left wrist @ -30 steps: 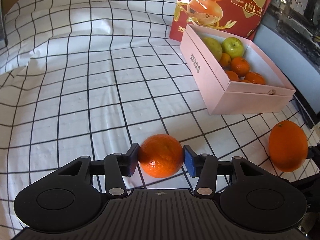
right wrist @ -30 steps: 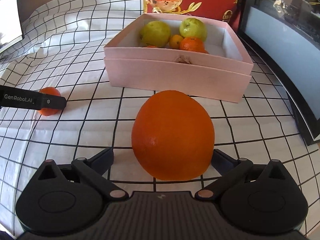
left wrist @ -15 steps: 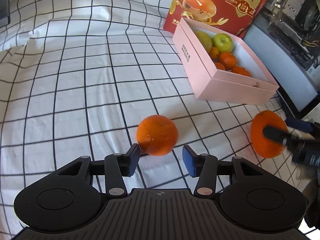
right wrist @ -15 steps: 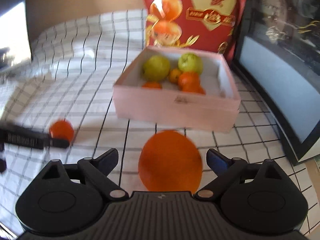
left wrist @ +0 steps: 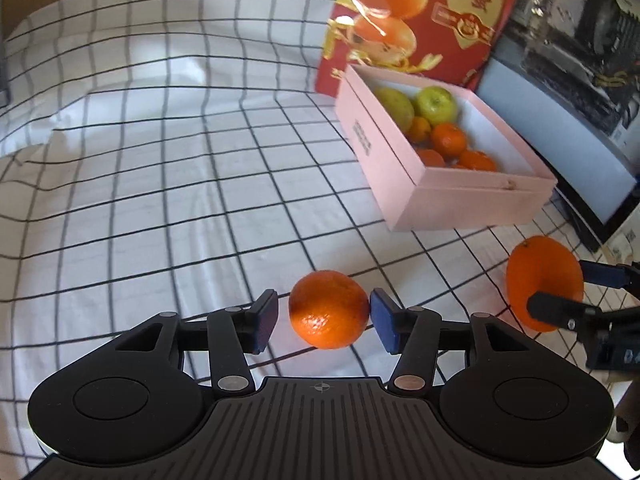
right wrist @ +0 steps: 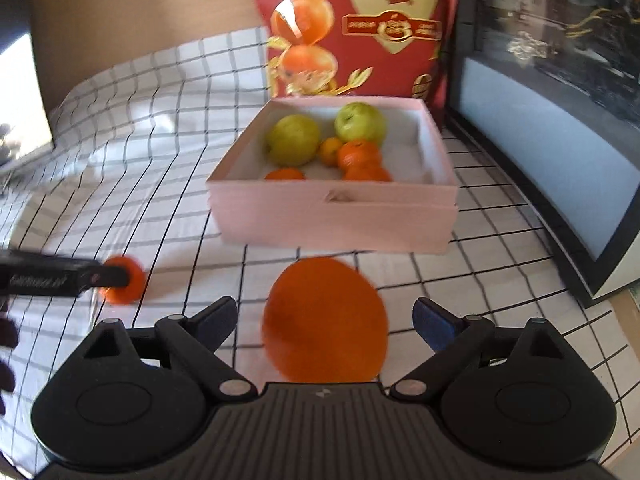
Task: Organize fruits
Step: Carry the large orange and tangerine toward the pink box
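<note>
The left tongs are opening. A second ago their pads were pinching the mandarin; now it is sitting between them, a gap on its left, the right pad just touching. That grasp is being lost, so the mandarin is likely needing a fresh pinch. The right tongs have narrowed slightly but are standing spread around the large orange, apparently not pinching it. Both fruits are lying on the checked cloth, short of the pink box.

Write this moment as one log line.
left gripper opening, mandarin between | right gripper open, orange between | pink box part-filled
</note>
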A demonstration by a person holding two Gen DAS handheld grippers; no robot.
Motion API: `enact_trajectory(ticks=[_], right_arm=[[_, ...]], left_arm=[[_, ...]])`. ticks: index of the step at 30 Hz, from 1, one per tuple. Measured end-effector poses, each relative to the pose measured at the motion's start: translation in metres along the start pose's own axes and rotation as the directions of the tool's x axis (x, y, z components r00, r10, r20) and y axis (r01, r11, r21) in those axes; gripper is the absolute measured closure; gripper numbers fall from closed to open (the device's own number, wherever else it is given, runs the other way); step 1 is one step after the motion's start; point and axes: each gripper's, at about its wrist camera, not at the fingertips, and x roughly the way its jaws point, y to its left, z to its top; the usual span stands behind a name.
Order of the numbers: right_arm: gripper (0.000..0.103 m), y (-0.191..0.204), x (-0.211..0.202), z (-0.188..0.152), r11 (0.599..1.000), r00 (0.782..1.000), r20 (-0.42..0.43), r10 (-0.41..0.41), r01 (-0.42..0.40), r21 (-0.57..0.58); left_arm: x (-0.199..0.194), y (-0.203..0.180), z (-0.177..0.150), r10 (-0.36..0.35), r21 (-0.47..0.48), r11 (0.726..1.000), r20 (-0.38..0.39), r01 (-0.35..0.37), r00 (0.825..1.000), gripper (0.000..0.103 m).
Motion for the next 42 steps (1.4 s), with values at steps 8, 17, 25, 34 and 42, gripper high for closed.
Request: enact_trajectory(ticks=[8, 17, 25, 34, 42], right_arm=[[0.008, 0.007, 0.002, -0.015, 0.998, 0.999, -0.03, -0.017, 0.015, -0.069], [0.008, 0.001, 0.025, -0.017, 0.998, 0.998, -0.057, -0.032, 0.03, -0.047], [0.013, 0.008, 0.048, -0.008, 0.998, 0.999, -0.032, -0.041, 0.04, -0.048], [0.028, 0.012, 0.048, -0.002, 0.995, 0.998, -0.032, -0.052, 0.049, -0.089], [0.029, 0.01, 0.047, -0.004, 0.994, 0.998, -0.032, -0.056, 0.053, -0.092]], left_arm=[[0.016, -0.007, 0.001, 0.043, 0.042, 0.998, -0.014, -0.043, 0.999, 0.051], [0.004, -0.002, -0.008, 0.02, 0.018, 1.0, -0.017, -0.02, 1.0, 0.052], [-0.009, -0.008, -0.023, -0.012, 0.035, 0.999, -0.05, 0.013, 0.999, 0.052], [-0.006, -0.008, -0.02, -0.012, 0.048, 0.999, -0.047, 0.014, 0.999, 0.051], [-0.004, -0.005, -0.015, -0.016, 0.01, 1.0, -0.065, 0.017, 0.998, 0.052]])
